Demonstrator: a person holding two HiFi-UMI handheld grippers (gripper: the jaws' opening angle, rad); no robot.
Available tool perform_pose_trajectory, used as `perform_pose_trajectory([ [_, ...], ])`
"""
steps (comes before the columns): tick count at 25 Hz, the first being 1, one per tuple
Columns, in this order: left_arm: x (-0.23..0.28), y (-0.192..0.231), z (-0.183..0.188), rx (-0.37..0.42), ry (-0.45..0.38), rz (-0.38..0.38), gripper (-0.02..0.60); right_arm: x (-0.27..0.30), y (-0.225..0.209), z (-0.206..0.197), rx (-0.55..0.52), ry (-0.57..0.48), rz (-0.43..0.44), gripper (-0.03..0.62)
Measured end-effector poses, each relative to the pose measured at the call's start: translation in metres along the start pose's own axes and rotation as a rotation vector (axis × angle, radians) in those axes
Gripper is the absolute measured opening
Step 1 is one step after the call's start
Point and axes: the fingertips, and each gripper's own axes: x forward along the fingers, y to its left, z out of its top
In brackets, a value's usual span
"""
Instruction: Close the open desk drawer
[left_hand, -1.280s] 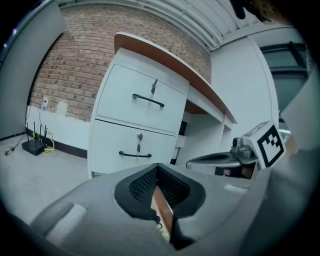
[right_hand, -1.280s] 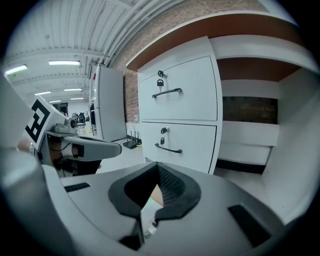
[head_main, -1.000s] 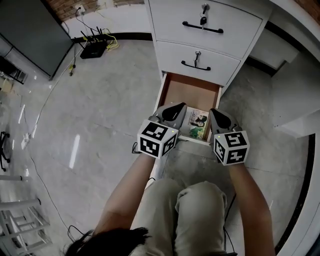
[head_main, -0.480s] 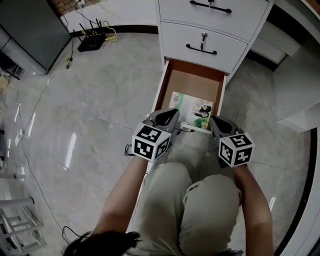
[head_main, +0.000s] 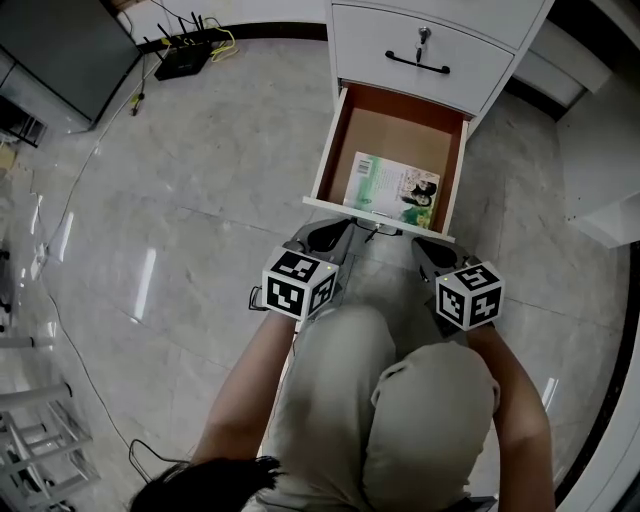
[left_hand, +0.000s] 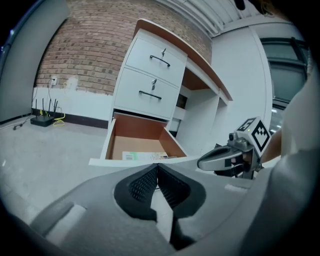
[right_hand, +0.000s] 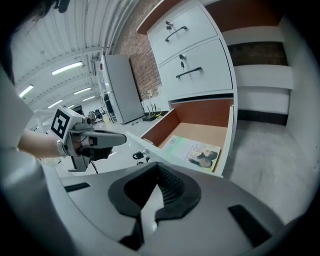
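Head view: the bottom drawer (head_main: 400, 132) juts open, a booklet (head_main: 397, 186) inside, with the left gripper (head_main: 330, 236) and right gripper (head_main: 430, 250) just near of its front. Left gripper view: jaws pressed together, empty. Right gripper view: likewise; the closing push seems about to start, and needs both tips square on the front.

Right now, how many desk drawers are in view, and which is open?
3. The top drawer and the middle drawer below it are closed; the bottom drawer is pulled open, with a booklet lying inside.
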Motion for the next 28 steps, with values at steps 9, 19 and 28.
perform_pose_trajectory([
  [9, 0.026, 0.026, -0.033, -0.081, 0.082, 0.065, 0.006, 0.022, -0.012, -0.016, 0.172, -0.033, -0.091, 0.009],
  [19, 0.031, 0.029, -0.027, -0.003, 0.089, 0.127, 0.006, 0.022, -0.011, -0.012, 0.104, -0.057, -0.125, 0.009],
  [28, 0.03, 0.028, -0.012, -0.044, 0.038, 0.116, 0.006, 0.016, -0.011, 0.004, 0.084, -0.11, -0.071, 0.009],
])
